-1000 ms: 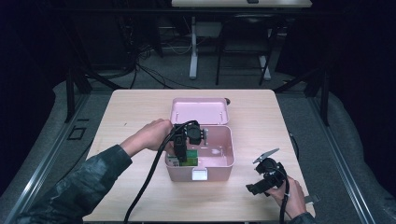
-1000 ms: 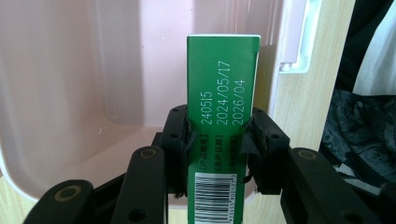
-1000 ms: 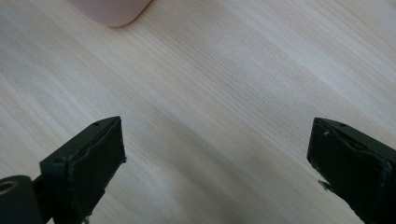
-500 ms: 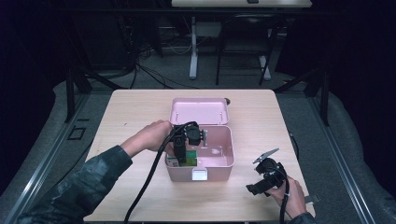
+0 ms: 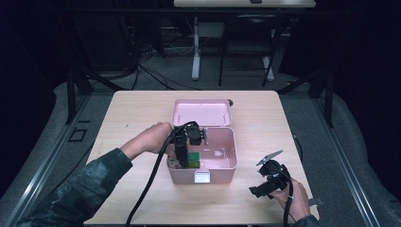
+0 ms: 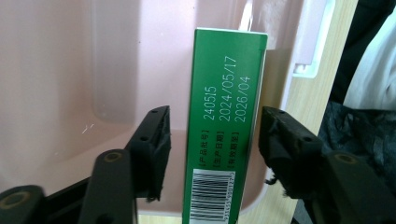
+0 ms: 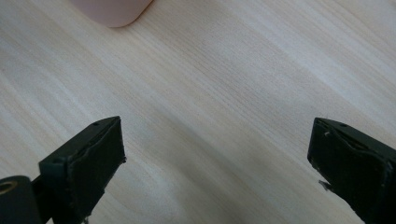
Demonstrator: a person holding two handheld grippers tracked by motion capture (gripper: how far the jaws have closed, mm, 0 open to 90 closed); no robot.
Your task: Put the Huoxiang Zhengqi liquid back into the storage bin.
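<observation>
Inside the pink box [image 5: 222, 146], the left gripper [image 6: 212, 140] straddles a green carton [image 6: 224, 126], jaws apart, seemingly releasing; the right gripper [image 7: 215, 158] idles agape.

Dark room; grey floor [image 5: 227, 80]; light wooden table [image 5: 142, 109]; second table [image 5: 243, 4] behind; cables [image 5: 156, 71] on floor.

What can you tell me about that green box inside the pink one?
The green box is a slim carton, probably cardboard, standing in the near left part of the open pink box. One side carries white printed numbers, 240515, 2024/05/17 and 2026/04, with a barcode on a white patch at one end. It sits between the left gripper jaws, which are apart, with a gap on each side, so nothing squeezes it. What its bottom rests on is hidden.
</observation>
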